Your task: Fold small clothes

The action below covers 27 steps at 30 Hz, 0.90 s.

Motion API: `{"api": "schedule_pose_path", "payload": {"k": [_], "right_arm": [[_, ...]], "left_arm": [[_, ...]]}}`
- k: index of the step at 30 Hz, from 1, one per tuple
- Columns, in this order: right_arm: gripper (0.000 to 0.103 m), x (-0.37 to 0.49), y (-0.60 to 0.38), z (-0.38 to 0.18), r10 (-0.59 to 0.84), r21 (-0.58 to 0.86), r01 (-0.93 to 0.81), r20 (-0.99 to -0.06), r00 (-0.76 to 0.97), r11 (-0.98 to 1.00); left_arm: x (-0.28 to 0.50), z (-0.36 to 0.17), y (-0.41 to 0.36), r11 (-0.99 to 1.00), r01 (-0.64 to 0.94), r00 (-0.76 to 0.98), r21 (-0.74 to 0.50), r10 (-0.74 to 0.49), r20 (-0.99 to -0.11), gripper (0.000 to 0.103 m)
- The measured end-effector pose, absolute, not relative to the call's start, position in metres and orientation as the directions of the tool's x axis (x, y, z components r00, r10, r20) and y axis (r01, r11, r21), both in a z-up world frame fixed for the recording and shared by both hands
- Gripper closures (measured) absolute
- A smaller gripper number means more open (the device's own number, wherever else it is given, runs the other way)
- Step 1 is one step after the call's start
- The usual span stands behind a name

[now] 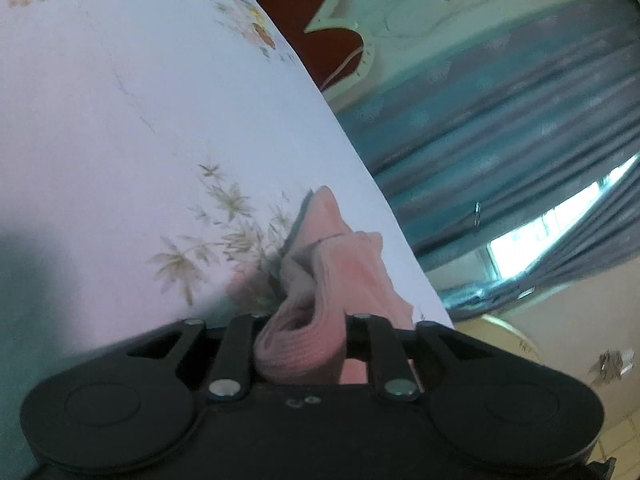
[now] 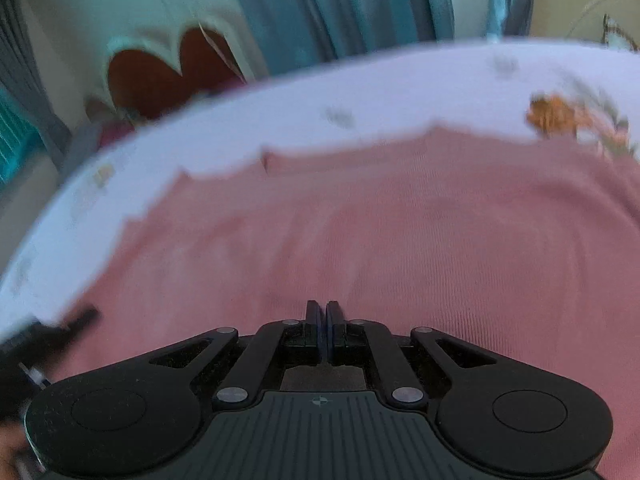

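Pink garment (image 2: 400,240) lies spread on a floral sheet (image 1: 120,120). Left gripper (image 1: 304,320) is clamped on a bunched fold of it; right gripper (image 2: 322,320) hovers above it, fingers together, empty. Blue curtains (image 1: 500,128) hang behind.

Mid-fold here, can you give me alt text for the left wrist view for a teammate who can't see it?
The left gripper is shut on a bunched fold of pink garment, lifted close to the camera above a white floral bedsheet. Blue-grey curtains and a bright window fill the right side.
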State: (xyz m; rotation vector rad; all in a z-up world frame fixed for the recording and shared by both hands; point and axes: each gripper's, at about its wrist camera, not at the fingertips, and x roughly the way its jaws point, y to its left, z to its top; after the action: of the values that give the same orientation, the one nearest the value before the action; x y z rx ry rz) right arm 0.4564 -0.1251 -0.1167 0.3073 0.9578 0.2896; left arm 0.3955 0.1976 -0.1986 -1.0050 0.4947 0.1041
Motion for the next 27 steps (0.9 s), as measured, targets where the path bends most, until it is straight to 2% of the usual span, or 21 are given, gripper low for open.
{"api": "schedule_pose_path", "payload": {"k": [3, 7, 10, 15, 19, 20, 21, 22, 23, 24, 25, 26, 27], "right_arm": [[0.099, 0.456, -0.127, -0.117, 0.383, 0.392, -0.106, -0.741, 0.551, 0.914], [0.099, 0.453, -0.146, -0.114, 0.417, 0.465, -0.073, -0.699, 0.582, 0.882], [0.099, 0.443, -0.174, -0.105, 0.418, 0.516, -0.031, -0.656, 0.629, 0.856], [0.099, 0.422, -0.261, -0.089, 0.373, 0.587, 0.055, -0.582, 0.723, 0.808], [0.099, 0.412, -0.34, -0.082, 0.358, 0.647, 0.116, -0.552, 0.753, 0.753], [0.099, 0.409, -0.359, -0.081, 0.36, 0.66, 0.121, -0.544, 0.758, 0.742], [0.098, 0.407, -0.376, -0.082, 0.367, 0.676, 0.123, -0.533, 0.762, 0.727], [0.092, 0.405, -0.392, -0.085, 0.387, 0.696, 0.115, -0.52, 0.761, 0.709], [0.072, 0.406, -0.406, -0.088, 0.402, 0.705, 0.123, -0.529, 0.747, 0.698], [0.022, 0.407, -0.416, -0.089, 0.396, 0.695, 0.146, -0.554, 0.732, 0.704], [0.016, 0.403, -0.425, -0.088, 0.383, 0.685, 0.139, -0.55, 0.742, 0.715], [0.016, 0.398, -0.432, -0.085, 0.405, 0.696, 0.088, -0.51, 0.759, 0.712], [0.025, 0.397, -0.435, -0.084, 0.437, 0.707, 0.06, -0.499, 0.748, 0.705]], "left_arm": [[0.401, -0.182, 0.191, 0.592, -0.241, 0.896, -0.769, -0.17, -0.411, 0.093], [0.416, -0.131, 0.15, 0.738, -0.081, 0.896, -0.67, -0.241, -0.374, 0.093], [0.434, -0.095, 0.097, 0.817, 0.055, 0.866, -0.574, -0.326, -0.38, 0.093], [0.458, -0.065, -0.02, 0.843, 0.245, 0.768, -0.478, -0.47, -0.435, 0.093], [0.47, -0.074, -0.125, 0.836, 0.337, 0.668, -0.433, -0.537, -0.516, 0.092], [0.475, -0.084, -0.155, 0.823, 0.36, 0.62, -0.439, -0.563, -0.546, 0.083], [0.478, -0.096, -0.178, 0.804, 0.393, 0.563, -0.446, -0.594, -0.575, 0.061], [0.48, -0.108, -0.201, 0.794, 0.42, 0.489, -0.44, -0.606, -0.627, 0.054], [0.477, -0.116, -0.213, 0.804, 0.417, 0.45, -0.425, -0.589, -0.671, 0.06], [0.47, -0.116, -0.214, 0.805, 0.418, 0.457, -0.42, -0.586, -0.669, 0.06], [0.462, -0.112, -0.206, 0.799, 0.422, 0.483, -0.427, -0.597, -0.64, 0.06], [0.459, -0.106, -0.193, 0.809, 0.406, 0.518, -0.425, -0.587, -0.622, 0.06], [0.454, -0.1, -0.175, 0.833, 0.369, 0.568, -0.411, -0.553, -0.61, 0.062]]}}
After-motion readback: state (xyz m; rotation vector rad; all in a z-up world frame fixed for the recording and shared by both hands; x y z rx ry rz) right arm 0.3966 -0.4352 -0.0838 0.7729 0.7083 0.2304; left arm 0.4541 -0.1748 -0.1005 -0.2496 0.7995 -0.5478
